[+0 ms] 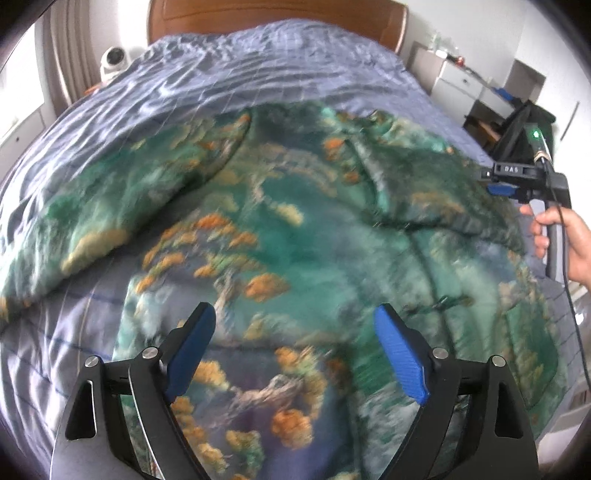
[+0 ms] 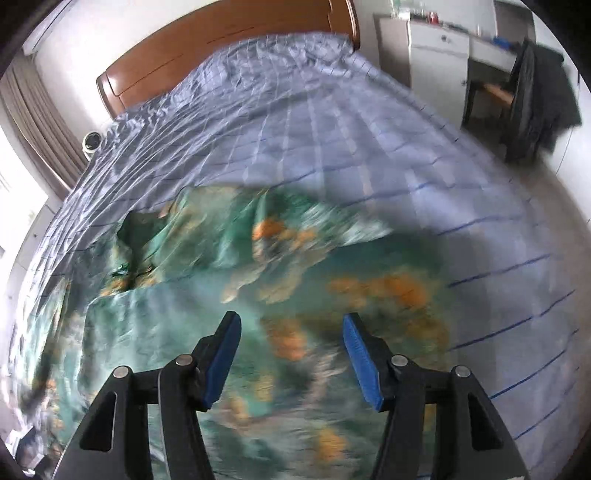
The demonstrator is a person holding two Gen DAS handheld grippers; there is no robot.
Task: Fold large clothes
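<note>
**Camera Placement: Two Wrist Fisheyes Over the Bed**

Left wrist view: mounted behind the left gripper point(image 1: 295, 347), it looks steeply down and forward along the two blue-padded fingers, close above the patterned garment point(image 1: 280, 221). It faces the wooden headboard point(image 1: 273, 14) at the top of frame. At its right edge it catches the right gripper point(image 1: 517, 181) and the hand point(image 1: 569, 240) holding it.

Right wrist view: mounted behind the right gripper point(image 2: 291, 350), likewise angled steeply down, close over the same garment point(image 2: 258, 266), much of it blurred. The headboard point(image 2: 221, 48) sits upper left.

Shared ground: garment, blue checked bedspread point(image 1: 258, 74), headboard, white cabinet point(image 2: 436, 48) and the dark-draped chair point(image 2: 535, 96) at right.
</note>
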